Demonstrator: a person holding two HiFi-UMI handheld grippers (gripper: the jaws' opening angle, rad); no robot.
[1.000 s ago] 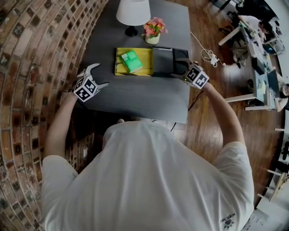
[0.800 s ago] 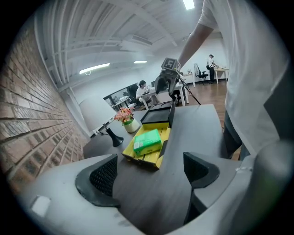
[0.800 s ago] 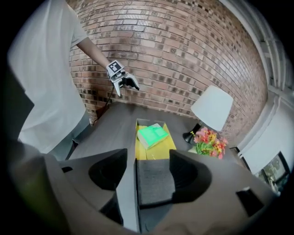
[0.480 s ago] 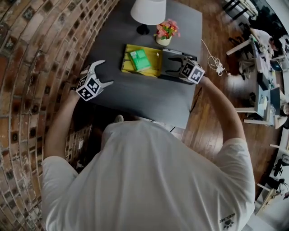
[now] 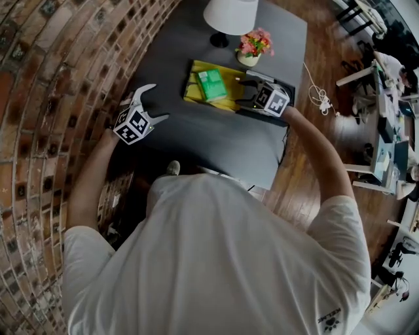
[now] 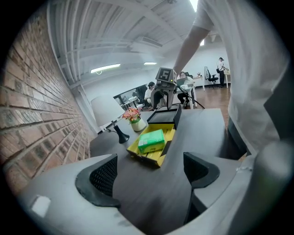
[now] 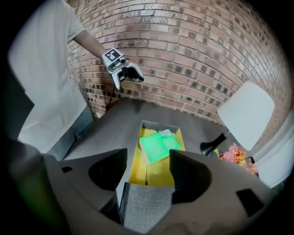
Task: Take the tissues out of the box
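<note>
Obs., head view plus both gripper views.

Surface [image 5: 216, 141]: dark grey, set against a brick wall [image 5: 52, 98]. At the far end stand a lamp [image 5: 230, 16] with a white shade and a small pot of pink flowers [image 5: 254, 46].

Box [image 7: 161, 173]: yellow inside, open, near the middle of the surface. Its lid [image 7: 147, 209] is folded out on my right-hand side. The lid looks dark from above and shows a grey cloth-like face in the right gripper view.

Tissues [image 7: 158, 146]: one green pack, lying flat inside the yellow box and turned a little askew to its walls. It is in the half of the box away from the lid. Nothing touches it.

Right gripper [image 7: 147, 179]: over the lid side of the box. My jaws are drawn in narrow and pinch the grey lid panel, which fills the gap between the pads. The open box and the green pack lie straight ahead beyond the panel.

Left gripper [image 5: 156, 102]: held above the surface's left edge, close to the brick wall and well apart from the box. Its jaws stand wide with only bare surface showing between the pads. The left gripper view looks along the surface toward the box, with the green pack visible and the right gripper standing behind it.
</note>
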